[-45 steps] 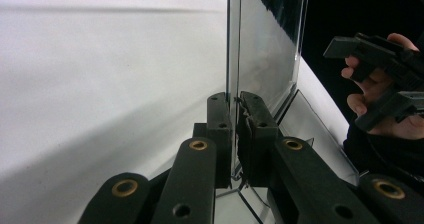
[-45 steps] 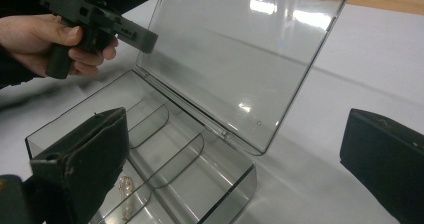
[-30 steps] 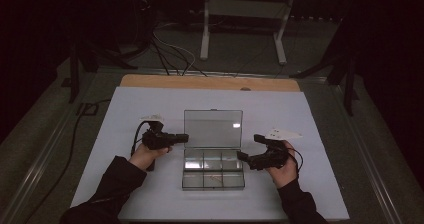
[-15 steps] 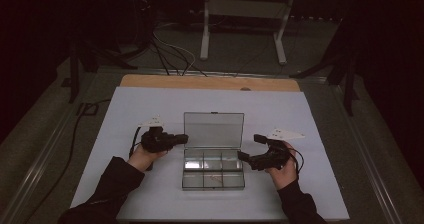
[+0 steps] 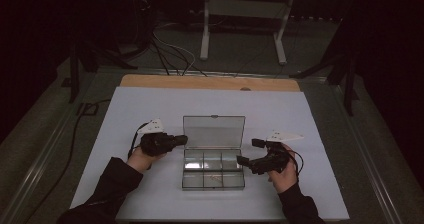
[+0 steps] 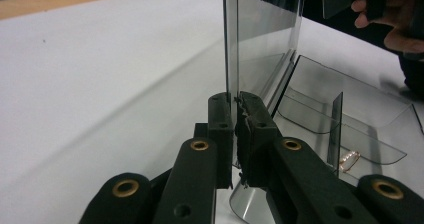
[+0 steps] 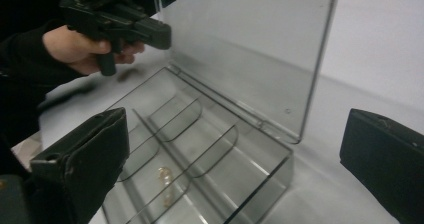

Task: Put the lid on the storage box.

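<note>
while the left hand-held gripper stays clenched on the upright lid at its 3 o'clock, the right hand-held gripper waits released, with the box at its 9 o'clock.

Box clear glossy plastic; table cover matt white; edge bare wood
</note>
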`<act>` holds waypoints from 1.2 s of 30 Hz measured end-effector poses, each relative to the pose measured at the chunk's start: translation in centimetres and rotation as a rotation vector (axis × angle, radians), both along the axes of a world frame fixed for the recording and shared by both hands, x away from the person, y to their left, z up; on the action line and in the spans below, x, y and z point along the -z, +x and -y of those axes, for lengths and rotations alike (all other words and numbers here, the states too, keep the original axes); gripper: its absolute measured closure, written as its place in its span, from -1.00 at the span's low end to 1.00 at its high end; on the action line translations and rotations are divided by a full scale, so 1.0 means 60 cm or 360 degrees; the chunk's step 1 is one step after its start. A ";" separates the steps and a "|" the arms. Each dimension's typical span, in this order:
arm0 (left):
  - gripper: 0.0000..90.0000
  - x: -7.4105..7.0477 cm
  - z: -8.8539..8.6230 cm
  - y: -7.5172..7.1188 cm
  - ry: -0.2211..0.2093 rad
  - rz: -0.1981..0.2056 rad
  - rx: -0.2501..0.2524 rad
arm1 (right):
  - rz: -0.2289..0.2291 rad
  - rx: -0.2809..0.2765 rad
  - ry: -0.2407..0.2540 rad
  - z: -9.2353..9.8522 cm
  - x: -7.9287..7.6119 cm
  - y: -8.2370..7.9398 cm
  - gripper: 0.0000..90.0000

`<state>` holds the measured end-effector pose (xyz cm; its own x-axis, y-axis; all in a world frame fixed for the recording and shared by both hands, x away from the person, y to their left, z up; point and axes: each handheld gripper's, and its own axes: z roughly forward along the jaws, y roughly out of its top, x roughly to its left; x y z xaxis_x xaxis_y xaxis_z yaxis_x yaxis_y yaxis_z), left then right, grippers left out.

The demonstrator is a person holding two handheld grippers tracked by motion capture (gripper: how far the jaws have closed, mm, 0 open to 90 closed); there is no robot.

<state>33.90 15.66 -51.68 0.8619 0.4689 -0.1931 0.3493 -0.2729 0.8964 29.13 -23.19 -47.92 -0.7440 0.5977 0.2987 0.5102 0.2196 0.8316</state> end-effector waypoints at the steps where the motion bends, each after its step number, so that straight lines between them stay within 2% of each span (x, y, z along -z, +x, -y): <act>1: 0.93 0.000 0.000 -0.001 0.0002 0.0020 0.0005 | -0.0001 -0.0008 0.0007 0.000 0.000 -0.001 -1.00; 4: 0.93 0.000 -0.001 -0.003 0.0013 0.0056 0.0024 | -0.0022 -0.0032 0.0059 0.000 -0.004 -0.005 -1.00; 7: 0.93 0.000 -0.001 -0.005 0.0030 0.0092 0.0034 | -0.0038 -0.0042 0.0075 0.001 -0.005 -0.007 -1.00; 15: 0.94 0.002 -0.003 -0.009 0.0043 0.0193 0.0085 | -0.0128 -0.0019 0.0065 -0.002 0.002 -0.008 -0.96; 17: 0.94 0.002 -0.002 -0.011 0.0050 0.0216 0.0090 | -0.0138 0.0017 0.0068 -0.001 0.002 -0.009 -0.75; 21: 0.94 0.002 -0.002 -0.014 0.0074 0.0281 0.0112 | -0.0157 0.0032 0.0073 0.002 0.003 -0.009 -0.60; 24: 0.94 0.002 -0.003 -0.017 0.0090 0.0324 0.0137 | -0.0169 0.0031 0.0069 0.004 0.004 -0.009 -0.38; 27: 0.94 0.002 -0.003 -0.019 0.0105 0.0367 0.0158 | -0.0171 0.0024 0.0054 0.004 0.005 -0.010 -0.12; 31: 0.93 0.002 -0.003 -0.022 0.0123 0.0414 0.0177 | -0.0204 0.0003 0.0085 0.010 0.007 -0.007 0.31; 36: 0.93 0.002 -0.003 -0.026 0.0158 0.0491 0.0205 | -0.0221 -0.0001 0.0068 0.011 0.008 -0.004 0.52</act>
<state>32.34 15.84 -51.82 0.9259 0.3558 0.1268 0.0231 -0.3886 0.9211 28.86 -23.88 -48.40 -0.6942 0.5818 0.4238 0.6208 0.1859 0.7616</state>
